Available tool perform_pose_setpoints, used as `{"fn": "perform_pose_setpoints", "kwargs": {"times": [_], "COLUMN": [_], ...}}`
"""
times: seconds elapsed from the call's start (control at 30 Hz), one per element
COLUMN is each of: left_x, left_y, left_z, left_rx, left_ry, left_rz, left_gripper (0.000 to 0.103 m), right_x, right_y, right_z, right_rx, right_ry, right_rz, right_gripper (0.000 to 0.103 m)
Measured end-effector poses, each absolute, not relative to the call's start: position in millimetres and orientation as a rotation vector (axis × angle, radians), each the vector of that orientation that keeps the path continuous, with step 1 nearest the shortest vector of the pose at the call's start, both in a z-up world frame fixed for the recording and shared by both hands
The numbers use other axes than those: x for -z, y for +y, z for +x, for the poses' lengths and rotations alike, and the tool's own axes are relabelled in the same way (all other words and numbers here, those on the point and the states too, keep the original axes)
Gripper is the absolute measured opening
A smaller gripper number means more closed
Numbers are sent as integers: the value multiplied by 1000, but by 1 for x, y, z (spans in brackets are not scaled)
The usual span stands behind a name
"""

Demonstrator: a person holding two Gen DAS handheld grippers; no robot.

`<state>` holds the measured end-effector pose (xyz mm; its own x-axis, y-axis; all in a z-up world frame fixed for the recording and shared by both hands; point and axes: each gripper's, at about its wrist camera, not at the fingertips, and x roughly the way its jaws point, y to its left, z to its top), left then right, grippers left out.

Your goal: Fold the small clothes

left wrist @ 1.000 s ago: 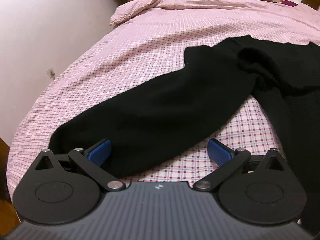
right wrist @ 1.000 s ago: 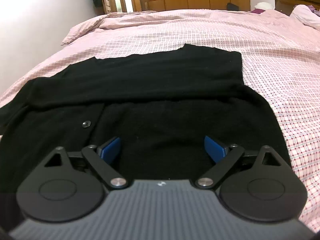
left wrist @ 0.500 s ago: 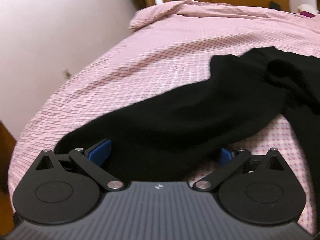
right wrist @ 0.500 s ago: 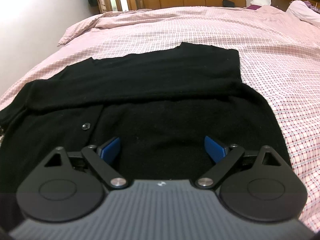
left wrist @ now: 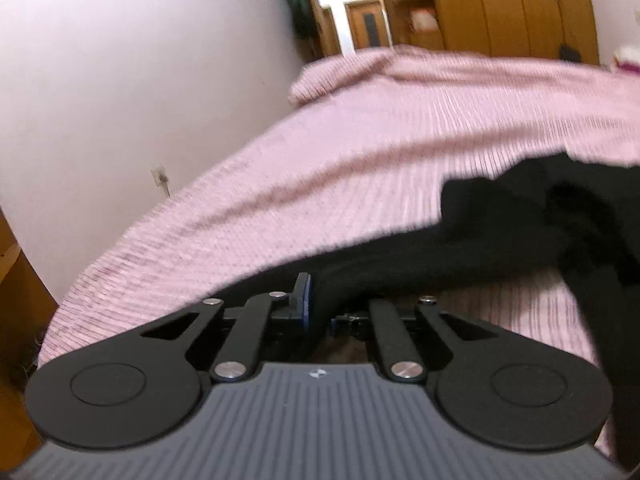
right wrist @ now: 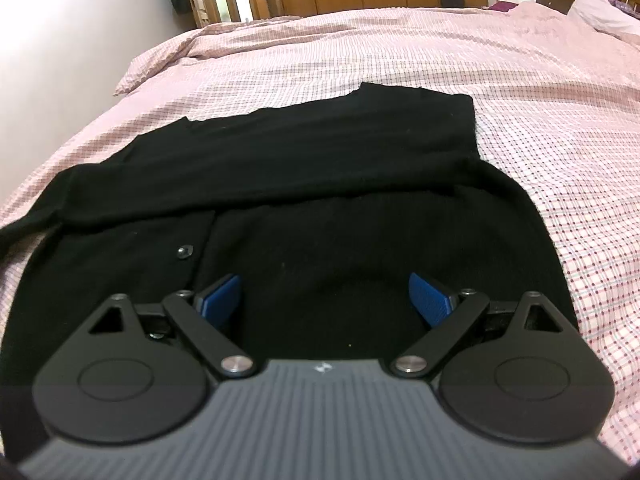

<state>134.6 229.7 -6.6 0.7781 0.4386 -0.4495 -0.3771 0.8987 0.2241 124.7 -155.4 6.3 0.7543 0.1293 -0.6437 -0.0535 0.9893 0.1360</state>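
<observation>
- My left gripper (left wrist: 316, 304) has its fingers pressed together on the cuff end of the black sleeve (left wrist: 420, 252); the dark knit is pinched between the blue pads, and the picture is blurred here.
- From this pinch the sleeve runs away from the fingers, up and to the right in the left wrist view, until it joins the body of the black cardigan (right wrist: 320, 208) at the right edge.
- So the long axis of the sleeve points from my left fingers toward the garment. I judge that the coming move must follow this line and carry the cuff over onto the body.
- The cardigan lies flat on the pink checked bed (right wrist: 540, 100), with its far part already laid as a band across the body; one button (right wrist: 185, 251) shows on the placket.
- My right gripper (right wrist: 326, 296) hovers low over the near part of the body. Its fingers are spread wide with only flat cloth below them, and they pinch nothing.
- The left hand is the only one that has the sleeve; the right is nearer to the body and could press it down during the fold.
- A risk, in my judgement: the soft knit may drag the shoulder and spoil the flat body.
</observation>
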Motion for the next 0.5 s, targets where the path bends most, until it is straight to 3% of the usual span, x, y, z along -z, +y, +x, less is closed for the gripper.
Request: {"fn": "perform_pose_setpoints", "kwargs": {"times": [0.5], "left_x": [-72], "left_y": [197], "left_z": [122], "left_rx": [-365], "left_ry": [298], "left_rz": [-1], "left_gripper": [10], "right_x": [-12], "right_y": [-154], "right_z": [121], "right_rx": [-89], "right_ry": [743], "right_rz": [117], "right_gripper": [91]}}
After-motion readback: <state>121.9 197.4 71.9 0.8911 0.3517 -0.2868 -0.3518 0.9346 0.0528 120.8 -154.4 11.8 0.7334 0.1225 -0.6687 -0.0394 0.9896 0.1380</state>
